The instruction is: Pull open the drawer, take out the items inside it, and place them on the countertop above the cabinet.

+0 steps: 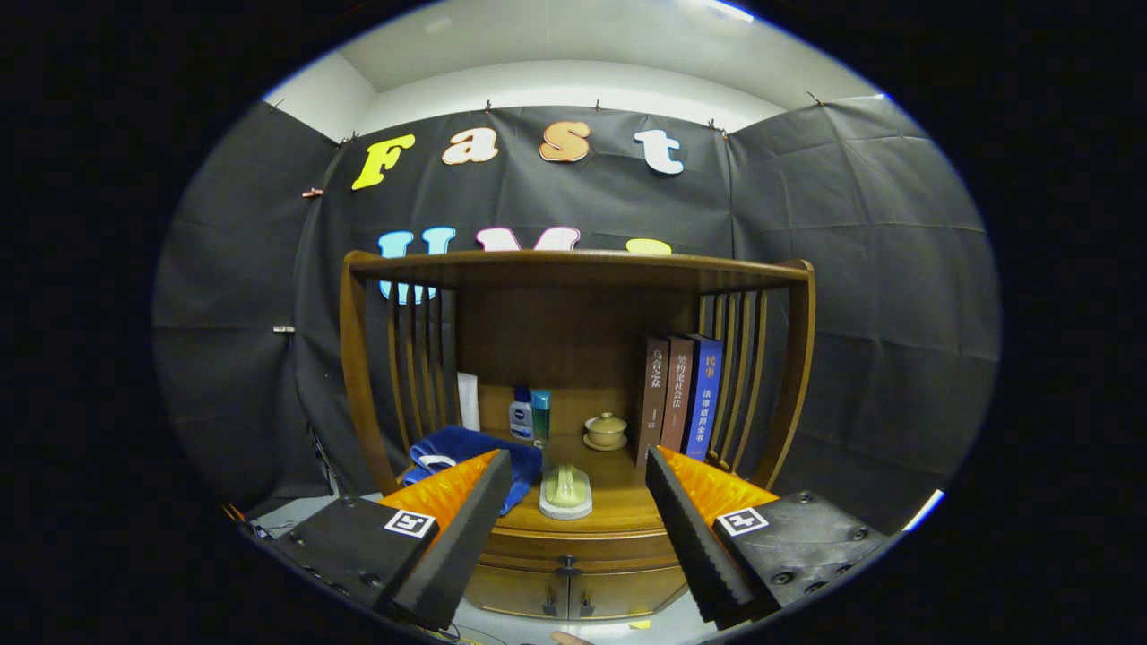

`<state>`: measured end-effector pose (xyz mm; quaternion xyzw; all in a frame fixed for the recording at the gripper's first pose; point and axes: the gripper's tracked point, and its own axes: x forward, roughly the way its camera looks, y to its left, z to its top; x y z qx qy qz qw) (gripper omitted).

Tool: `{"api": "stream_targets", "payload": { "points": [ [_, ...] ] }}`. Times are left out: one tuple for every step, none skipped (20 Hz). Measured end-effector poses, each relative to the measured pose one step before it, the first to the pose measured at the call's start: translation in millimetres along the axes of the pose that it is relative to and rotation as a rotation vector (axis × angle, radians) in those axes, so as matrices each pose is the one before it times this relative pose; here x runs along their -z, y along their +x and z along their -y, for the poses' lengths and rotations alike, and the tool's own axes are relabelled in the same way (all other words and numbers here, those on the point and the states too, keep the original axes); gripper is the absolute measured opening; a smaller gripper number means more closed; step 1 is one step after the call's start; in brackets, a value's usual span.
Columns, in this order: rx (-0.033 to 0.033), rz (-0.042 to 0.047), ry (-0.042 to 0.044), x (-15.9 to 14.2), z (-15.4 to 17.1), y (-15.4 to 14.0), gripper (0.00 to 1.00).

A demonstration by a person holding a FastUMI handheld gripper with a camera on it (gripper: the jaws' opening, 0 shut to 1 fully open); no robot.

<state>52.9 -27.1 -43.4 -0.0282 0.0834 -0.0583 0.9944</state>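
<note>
Two fingers of the hand-held gripper (573, 537) spread wide, holding nothing, before the closed drawer (573, 548).

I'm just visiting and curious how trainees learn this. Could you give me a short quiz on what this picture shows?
1. True or false: the drawer is pulled open.
2. How many books stand on the countertop?
3. The gripper fingers are: A) spread apart, holding nothing; B) closed on the blue cloth.

Key: 1 false, its front sits flush; 2 three; 3 A.
</note>
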Motion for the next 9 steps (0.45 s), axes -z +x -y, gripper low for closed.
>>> {"api": "stream_targets", "payload": {
  "points": [
    [-0.00168,0.00627,0.00402,-5.25,-1.05,-2.88,0.98],
    [-0.00549,0.00228,0.00052,-4.49,-1.30,-3.33,0.98],
    [-0.00362,0.00324,-0.00175,-3.77,-1.70,-3.90,0.98],
    [0.00268,0.00248,-0.00402,-2.81,0.21,-3.44,0.98],
    [0.00264,0.00319,-0.00177,-2.02,-0.13,-3.27,0.98],
    [0.00439,0.00081,-0.00166,-0.89,0.30,-3.01,0.98],
    [0.00418,-0.00228,-0.00111,-0.43,0.13,-1.78,0.98],
    [0.00305,-0.00398,-0.00297,0.32,0.49,-2.29,0.98],
    [0.00243,-0.00223,-0.00073,-0.13,0.53,-1.59,0.98]
  ]
}}
